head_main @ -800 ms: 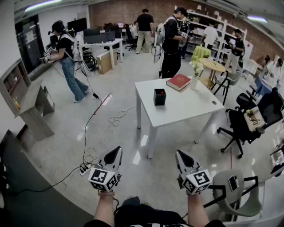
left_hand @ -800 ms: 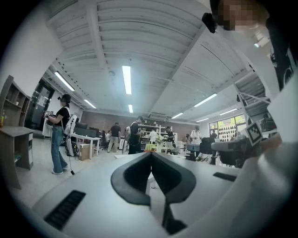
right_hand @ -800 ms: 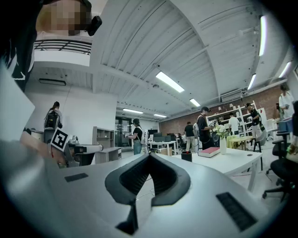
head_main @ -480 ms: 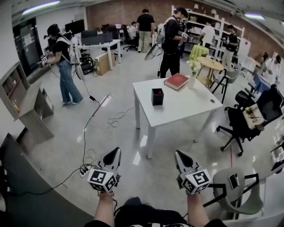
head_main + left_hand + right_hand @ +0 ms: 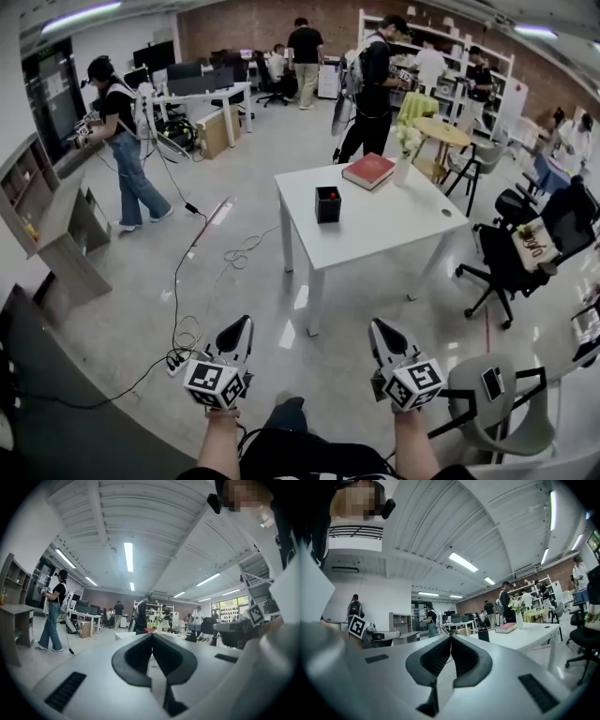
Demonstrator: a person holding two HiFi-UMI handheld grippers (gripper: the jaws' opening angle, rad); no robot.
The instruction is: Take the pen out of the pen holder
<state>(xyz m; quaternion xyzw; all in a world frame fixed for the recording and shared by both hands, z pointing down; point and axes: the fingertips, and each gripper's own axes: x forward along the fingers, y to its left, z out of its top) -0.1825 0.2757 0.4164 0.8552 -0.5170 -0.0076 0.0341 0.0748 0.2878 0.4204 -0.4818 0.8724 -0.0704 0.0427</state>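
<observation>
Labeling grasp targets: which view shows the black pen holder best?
Head view: pen holder seen from above on the white table, red-tipped pen inside. Right gripper view shows pen holder small, side-on. Left gripper view: can't make it out.

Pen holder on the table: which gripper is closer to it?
Right, slightly. Left gripper and right gripper both hang well short of the white table; the pen holder stands ahead between them, nearer the right one.

the desk is standing on the floor, ahead of and well apart from the left tongs and the right tongs. the pen holder is sitting near the desk's left edge, with the pen standing in it. the book is lying behind the holder, with the vase just to its right. an office chair is standing right of the desk, and a cable is trailing over the floor on its left.
</observation>
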